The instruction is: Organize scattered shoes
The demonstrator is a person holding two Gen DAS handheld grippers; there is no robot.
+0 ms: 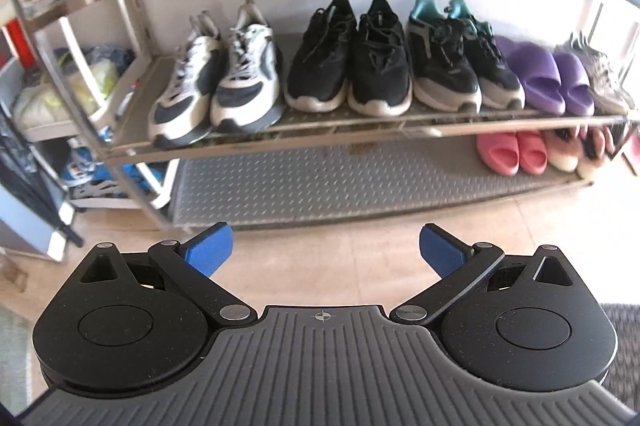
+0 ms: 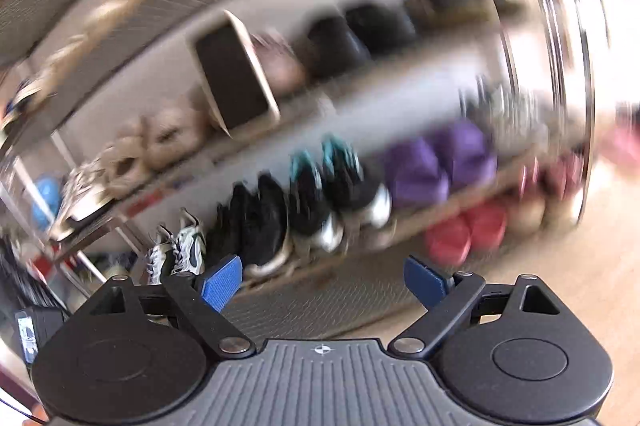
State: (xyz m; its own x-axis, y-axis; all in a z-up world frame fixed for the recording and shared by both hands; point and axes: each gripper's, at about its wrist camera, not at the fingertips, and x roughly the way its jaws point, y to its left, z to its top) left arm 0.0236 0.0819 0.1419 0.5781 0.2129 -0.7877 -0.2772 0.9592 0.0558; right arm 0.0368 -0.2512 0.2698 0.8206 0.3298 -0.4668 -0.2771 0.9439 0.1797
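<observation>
Meanwhile, both tools, left tool [image 1: 326, 250] and right tool [image 2: 323, 282], gape wide and empty before the shoe rack [image 1: 360, 130], where a hasty reach could topple paired sneakers [image 1: 216, 78].

Middle shelf [image 1: 320, 124] packed edge to edge: white sneakers [image 1: 216, 78], black sneakers [image 1: 348, 62], teal-lined pair [image 1: 452, 62], purple slides [image 1: 556, 78]. Bottom shelf [image 1: 320, 186] bare at left and centre; pink slides [image 1: 512, 154] crowd its right end. Floor [image 1: 328, 258] before rack open.

Shoes [image 1: 348, 66] on rack shelf [image 1: 360, 124]
</observation>
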